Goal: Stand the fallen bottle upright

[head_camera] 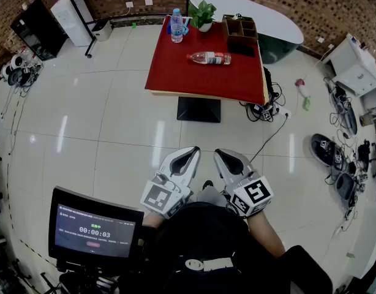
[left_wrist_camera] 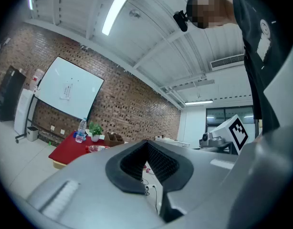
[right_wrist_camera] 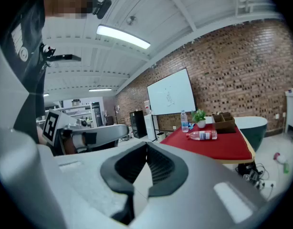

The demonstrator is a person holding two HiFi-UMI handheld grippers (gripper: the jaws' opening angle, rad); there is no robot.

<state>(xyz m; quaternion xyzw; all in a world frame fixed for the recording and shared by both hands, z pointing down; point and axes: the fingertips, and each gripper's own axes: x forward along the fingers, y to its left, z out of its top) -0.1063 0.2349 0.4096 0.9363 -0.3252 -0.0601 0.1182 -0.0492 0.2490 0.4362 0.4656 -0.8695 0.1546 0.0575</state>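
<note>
Bottle [head_camera: 209, 58] lies sideways on the red bench [head_camera: 176, 72], far from the left gripper [head_camera: 189, 153] and right gripper [head_camera: 225, 155], both jaws clenched empty.

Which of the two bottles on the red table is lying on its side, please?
The bottle near the middle of the table; the other bottle stands upright beside the plant.

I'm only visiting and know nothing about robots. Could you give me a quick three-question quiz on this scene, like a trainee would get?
1. True or false: the fallen bottle lies on the red table.
2. What stands nearest the upright bottle? A) potted plant B) kettle C) lamp
3. Fill in: the left gripper and the right gripper both have their jaws ____, with nothing between them.
Key: 1 true; 2 A; 3 shut.
</note>
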